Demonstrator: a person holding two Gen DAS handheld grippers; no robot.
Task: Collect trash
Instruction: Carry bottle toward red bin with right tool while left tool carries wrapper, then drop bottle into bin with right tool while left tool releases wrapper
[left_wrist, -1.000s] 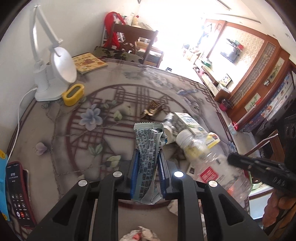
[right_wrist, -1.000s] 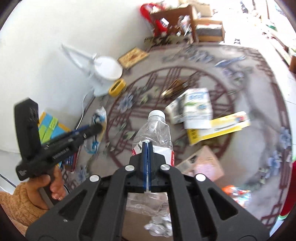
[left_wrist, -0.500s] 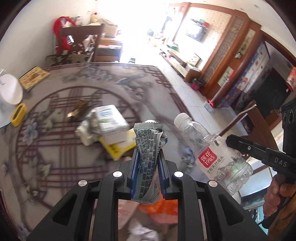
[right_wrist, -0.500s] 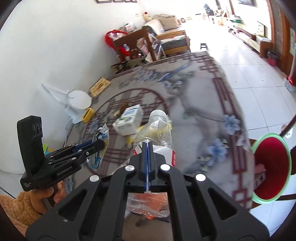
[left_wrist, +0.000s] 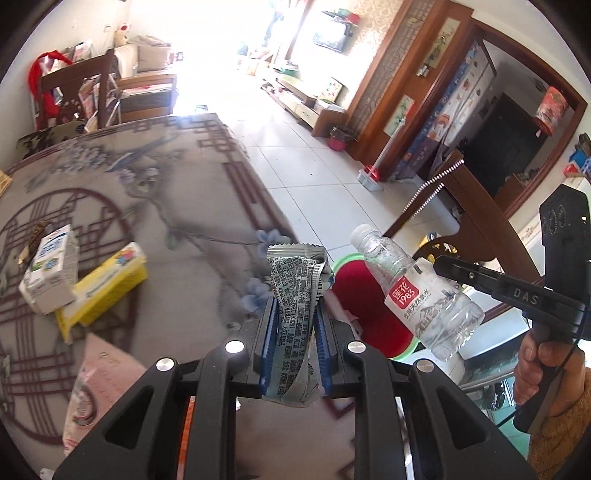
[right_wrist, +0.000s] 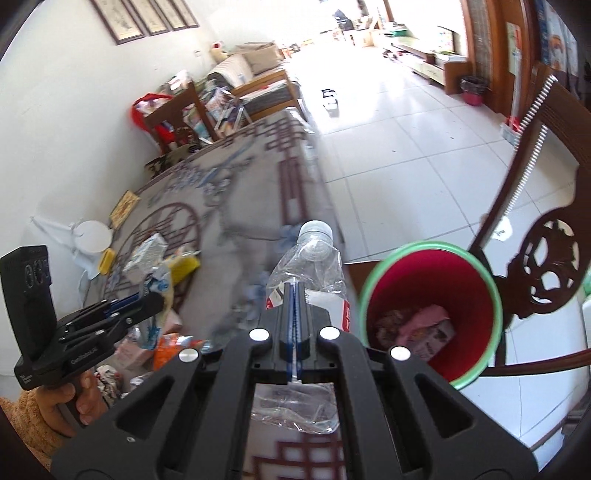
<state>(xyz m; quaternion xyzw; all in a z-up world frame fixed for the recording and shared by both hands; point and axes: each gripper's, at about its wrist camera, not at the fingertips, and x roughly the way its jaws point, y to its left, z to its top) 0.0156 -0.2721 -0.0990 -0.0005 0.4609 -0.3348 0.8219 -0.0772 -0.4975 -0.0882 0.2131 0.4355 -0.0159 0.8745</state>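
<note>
My left gripper (left_wrist: 294, 306) is shut on a crumpled silver snack wrapper (left_wrist: 295, 280), which stands up between the blue pads at the table's right edge. The right gripper (right_wrist: 294, 291) is shut on a clear plastic bottle (right_wrist: 314, 258) with a red label, pinching it flat. In the left wrist view that bottle (left_wrist: 417, 291) hangs tilted over the floor, held by the right gripper (left_wrist: 443, 264). A red bin with a green rim (right_wrist: 495, 295) stands on the floor beside the table and holds some trash. It lies just right of the bottle. The wrapper and bottle partly hide the bin (left_wrist: 354, 280) in the left wrist view.
On the patterned tablecloth (left_wrist: 184, 221) lie a milk carton (left_wrist: 51, 266), a yellow box (left_wrist: 107, 284), a pink packet (left_wrist: 99, 380) and an orange wrapper (right_wrist: 166, 349). A carved wooden chair (right_wrist: 546, 258) stands close behind the bin. Tiled floor (right_wrist: 406, 147) stretches beyond.
Both grippers have swung right from over the middle of the table to its edge by the red bin. Each kept its hold, the left on the wrapper and the right on the bottle.
</note>
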